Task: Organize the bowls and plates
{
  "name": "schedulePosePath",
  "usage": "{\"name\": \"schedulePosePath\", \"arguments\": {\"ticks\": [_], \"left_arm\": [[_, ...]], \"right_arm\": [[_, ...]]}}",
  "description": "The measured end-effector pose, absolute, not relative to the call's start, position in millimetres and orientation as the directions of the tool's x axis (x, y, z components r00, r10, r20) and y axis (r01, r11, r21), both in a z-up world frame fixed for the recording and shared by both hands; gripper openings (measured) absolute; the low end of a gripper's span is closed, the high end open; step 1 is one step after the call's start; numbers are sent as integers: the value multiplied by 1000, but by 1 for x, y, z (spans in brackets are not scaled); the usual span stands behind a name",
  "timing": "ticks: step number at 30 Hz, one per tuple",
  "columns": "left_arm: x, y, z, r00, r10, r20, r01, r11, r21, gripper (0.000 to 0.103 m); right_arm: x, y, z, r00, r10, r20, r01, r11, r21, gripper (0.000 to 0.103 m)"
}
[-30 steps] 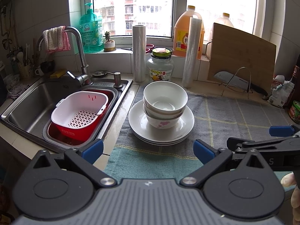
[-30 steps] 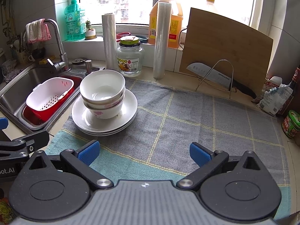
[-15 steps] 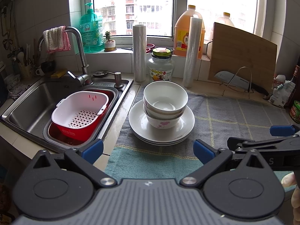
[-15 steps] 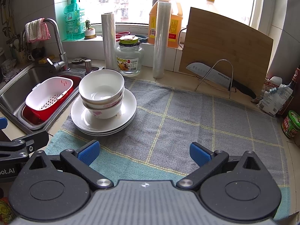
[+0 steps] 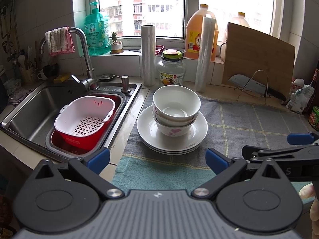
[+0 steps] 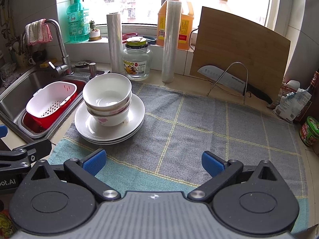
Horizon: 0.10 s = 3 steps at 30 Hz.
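Three white bowls (image 5: 176,107) (image 6: 107,97) sit nested on a stack of white plates (image 5: 197,137) (image 6: 135,117), at the left end of a grey checked cloth by the sink. The lowest bowl has a pink flower print. My left gripper (image 5: 157,158) hangs open over the cloth's teal front strip, just short of the plates. My right gripper (image 6: 152,160) is open too, further right over the cloth, with nothing between its fingers. Each gripper shows at the edge of the other's view.
A steel sink (image 5: 31,107) at left holds a white strainer basket (image 5: 85,115) inside a red tub. A jar (image 6: 137,59), two film rolls, oil bottles, a cutting board (image 6: 239,59) and a knife on a wire rack (image 6: 235,81) line the back. A green can (image 6: 310,131) stands far right.
Both views have shifted very slightly; the dishes and both grippers stay as they were, jaws still open.
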State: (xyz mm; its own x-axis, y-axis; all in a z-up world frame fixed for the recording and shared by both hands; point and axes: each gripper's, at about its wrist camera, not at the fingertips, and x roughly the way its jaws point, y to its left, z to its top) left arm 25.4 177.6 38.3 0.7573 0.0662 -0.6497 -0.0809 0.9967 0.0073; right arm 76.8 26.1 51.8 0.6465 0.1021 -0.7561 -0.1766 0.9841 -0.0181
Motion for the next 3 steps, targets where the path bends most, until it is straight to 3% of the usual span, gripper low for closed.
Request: {"name": "schedulePosePath", "arguments": {"ticks": [3], "left_arm": [[26,178,38,757,64,-650,-80,997,4,102]], "right_arm": [[77,27,52,647,98,-757,-174,985,-21,103]]}}
